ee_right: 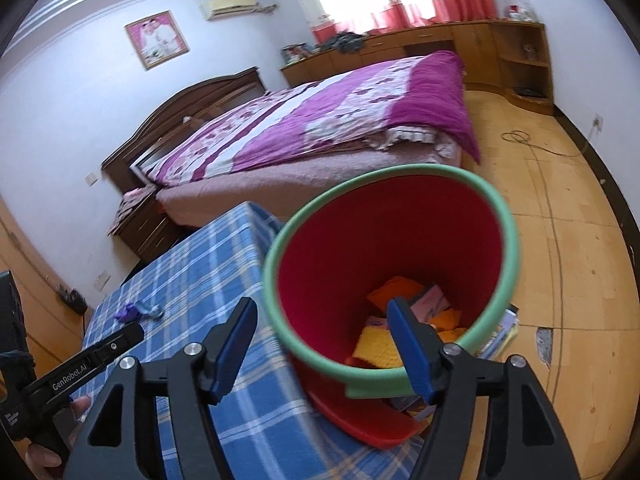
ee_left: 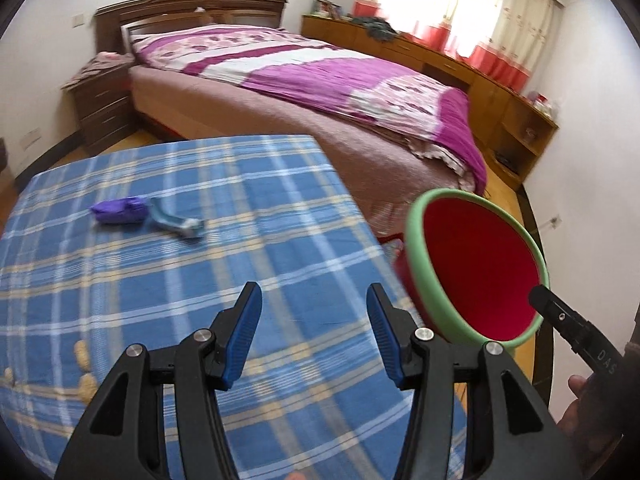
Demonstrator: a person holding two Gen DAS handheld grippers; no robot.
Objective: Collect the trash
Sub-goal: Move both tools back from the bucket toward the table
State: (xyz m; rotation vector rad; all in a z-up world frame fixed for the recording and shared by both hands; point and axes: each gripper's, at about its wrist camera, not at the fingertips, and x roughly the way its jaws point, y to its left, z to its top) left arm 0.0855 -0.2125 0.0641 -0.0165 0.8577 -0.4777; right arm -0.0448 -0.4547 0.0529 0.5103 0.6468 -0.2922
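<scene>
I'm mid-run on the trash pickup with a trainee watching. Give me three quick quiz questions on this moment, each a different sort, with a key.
1. True or false: the red bin with the green rim is empty.
2. Multiple choice: where do the purple wrapper and the crumpled teal wrapper lie? A) on the bed B) on the blue plaid tablecloth C) in the bin
3. Fill in: the left gripper has its jaws ____ with nothing between them.

Key
1. False: orange, yellow and pink pieces lie at its bottom.
2. B, side by side.
3. Open; the right gripper is open too.
</scene>
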